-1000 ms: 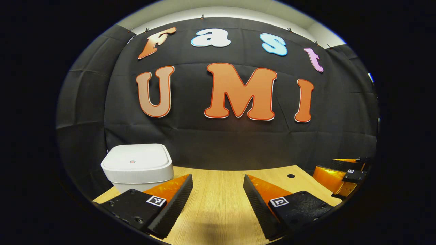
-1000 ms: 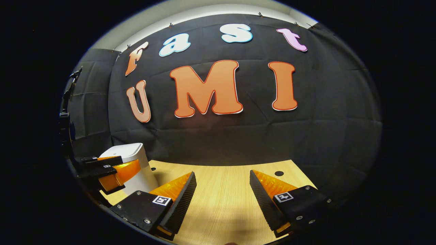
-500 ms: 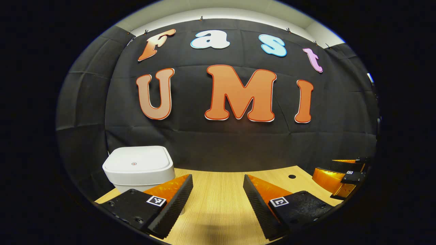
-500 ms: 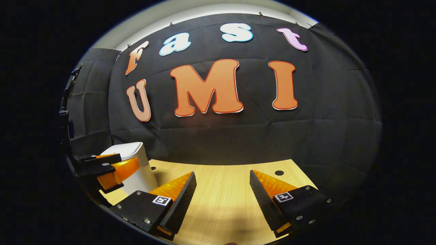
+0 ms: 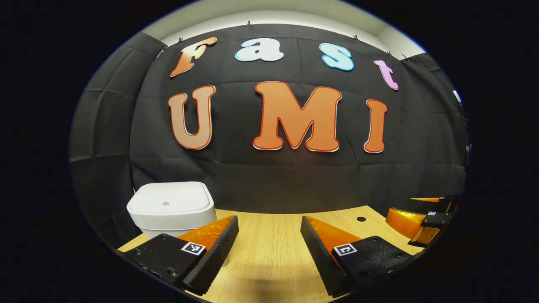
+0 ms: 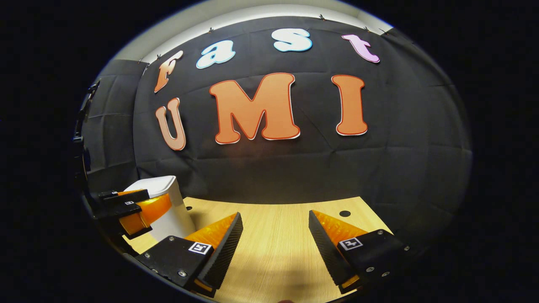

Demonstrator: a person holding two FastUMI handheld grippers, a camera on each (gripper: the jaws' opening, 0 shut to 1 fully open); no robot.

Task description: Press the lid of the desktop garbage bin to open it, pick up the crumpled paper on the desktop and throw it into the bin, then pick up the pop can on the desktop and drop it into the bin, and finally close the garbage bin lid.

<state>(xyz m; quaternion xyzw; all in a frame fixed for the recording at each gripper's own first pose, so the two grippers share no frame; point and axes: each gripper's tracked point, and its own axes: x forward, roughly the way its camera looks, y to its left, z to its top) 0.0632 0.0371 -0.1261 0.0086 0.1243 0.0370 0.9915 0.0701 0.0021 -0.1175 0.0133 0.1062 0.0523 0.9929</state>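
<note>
In the left gripper view, the left gripper hangs low over the wooden worktop with its two fingers spread wide and nothing between them. The white garbage bin stands at about ten o'clock from that gripper, toward the far left corner of the worktop, close to the black cloth wall. Its lid lies flat and shut on top, with a small red dot near the middle. The tip of the gripper's left-hand finger overlaps the bin's lower front edge in this view; whether it touches the bin cannot be told. At about three o'clock, near the worktop's right edge, the right gripper shows partly, seen from the side. A small dark hole marks the worktop at about two o'clock, toward the far right.

In the right gripper view, the right gripper is likewise held wide apart and empty above the worktop. The garbage bin stands at about ten o'clock from it, and the left gripper sits in front of the bin's near side at nine to ten o'clock, covering part of it. Two small dark holes show in the worktop, one just right of the bin and one at two o'clock.
</note>
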